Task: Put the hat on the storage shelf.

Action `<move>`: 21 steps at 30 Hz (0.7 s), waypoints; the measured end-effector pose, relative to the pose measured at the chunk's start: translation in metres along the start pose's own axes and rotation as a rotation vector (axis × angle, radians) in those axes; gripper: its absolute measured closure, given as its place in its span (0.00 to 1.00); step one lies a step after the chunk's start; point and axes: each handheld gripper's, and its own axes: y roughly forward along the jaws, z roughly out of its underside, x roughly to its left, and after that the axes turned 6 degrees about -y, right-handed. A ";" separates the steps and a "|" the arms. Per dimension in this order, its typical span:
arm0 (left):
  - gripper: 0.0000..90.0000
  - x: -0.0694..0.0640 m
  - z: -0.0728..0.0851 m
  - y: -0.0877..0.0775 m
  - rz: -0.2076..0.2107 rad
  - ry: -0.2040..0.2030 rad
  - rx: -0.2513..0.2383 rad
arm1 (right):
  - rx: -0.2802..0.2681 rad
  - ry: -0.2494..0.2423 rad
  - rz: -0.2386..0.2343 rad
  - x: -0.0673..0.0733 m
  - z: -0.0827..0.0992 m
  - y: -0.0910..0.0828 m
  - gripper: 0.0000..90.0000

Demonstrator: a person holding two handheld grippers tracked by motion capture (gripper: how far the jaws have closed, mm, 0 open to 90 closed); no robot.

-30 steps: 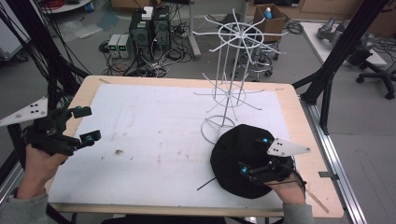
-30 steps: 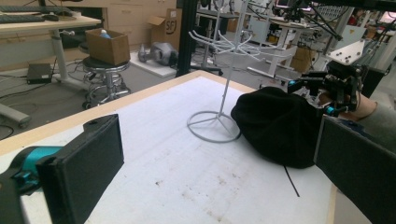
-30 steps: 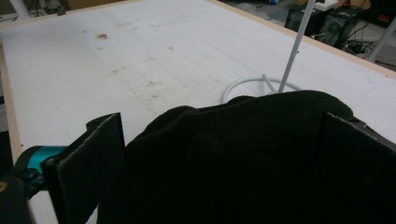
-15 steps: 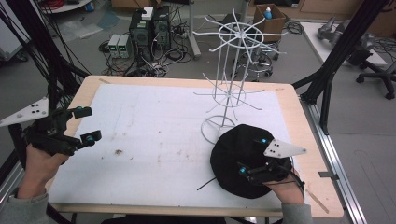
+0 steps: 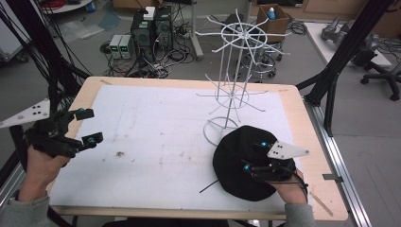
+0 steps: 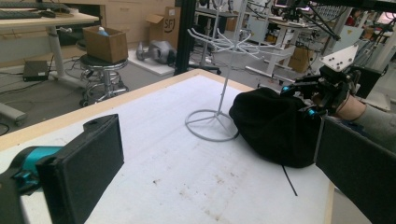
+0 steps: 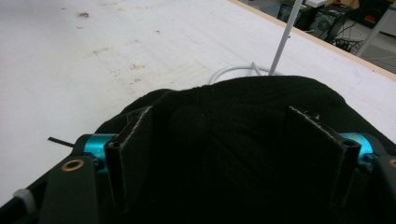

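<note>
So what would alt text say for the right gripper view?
The right gripper has just been closing its two black jaws around a fold of soft black fabric hat, pads not yet pinching. Beyond, a white wire rack stands on the white-topped table.

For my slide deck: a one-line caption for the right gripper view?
Right gripper, jaws just closing around a fold of the black hat beside the white wire rack.

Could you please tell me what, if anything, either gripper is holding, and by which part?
The right gripper has just been closing on a raised fold of the black hat, not yet clamped. The left gripper holds nothing.
</note>
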 end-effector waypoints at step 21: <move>0.02 0.000 0.000 0.000 -0.002 0.001 0.003 | 0.048 -0.054 -0.036 0.005 -0.003 0.001 0.78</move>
